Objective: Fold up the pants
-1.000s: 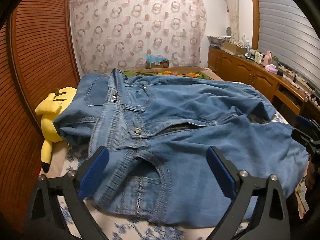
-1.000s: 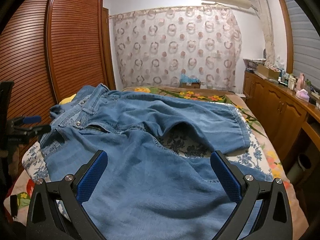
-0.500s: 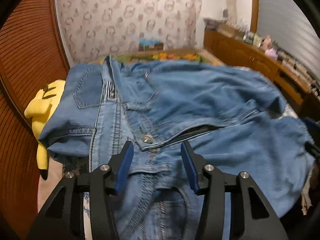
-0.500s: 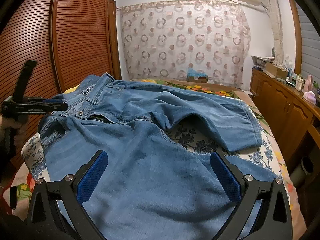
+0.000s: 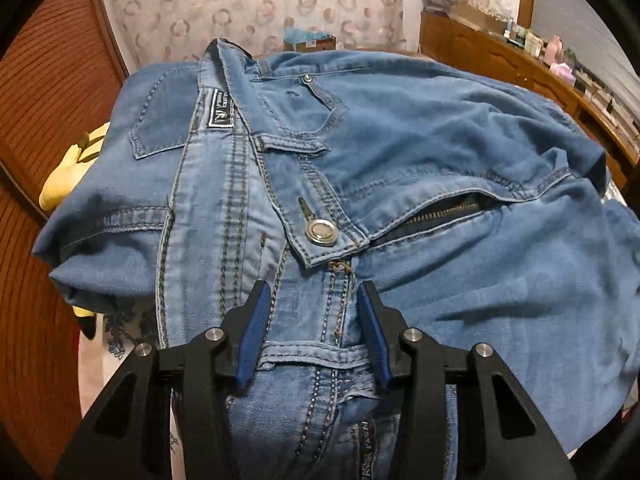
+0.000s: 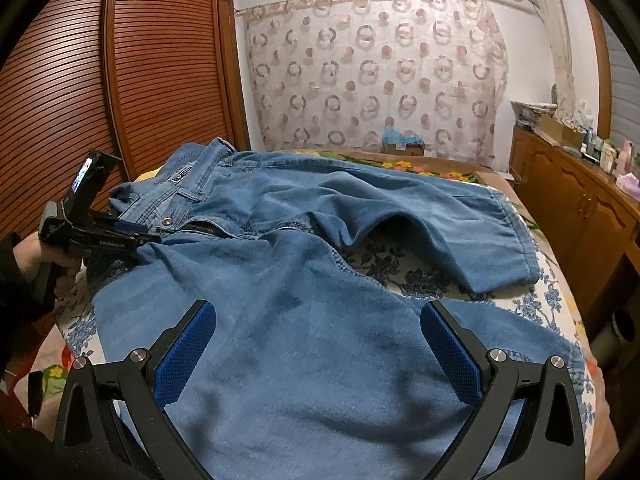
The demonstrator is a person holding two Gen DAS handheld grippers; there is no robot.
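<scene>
1. The left gripper point(image 5: 314, 300) points steeply down at the waistband of the pants point(image 5: 400, 160). Its jaws are closing, with the waistband fabric between the two blue pads point(image 5: 252, 336).
2. In the right wrist view, the left gripper point(image 6: 136, 236) is at the far left, and the person's left hand point(image 6: 36, 258) holds its handle; a dark sleeve covers the wrist.
3. The right gripper point(image 6: 316, 320) is above the near leg of the pants. Its jaws stand wide apart and its pads point(image 6: 184, 352) press on nothing.
</scene>
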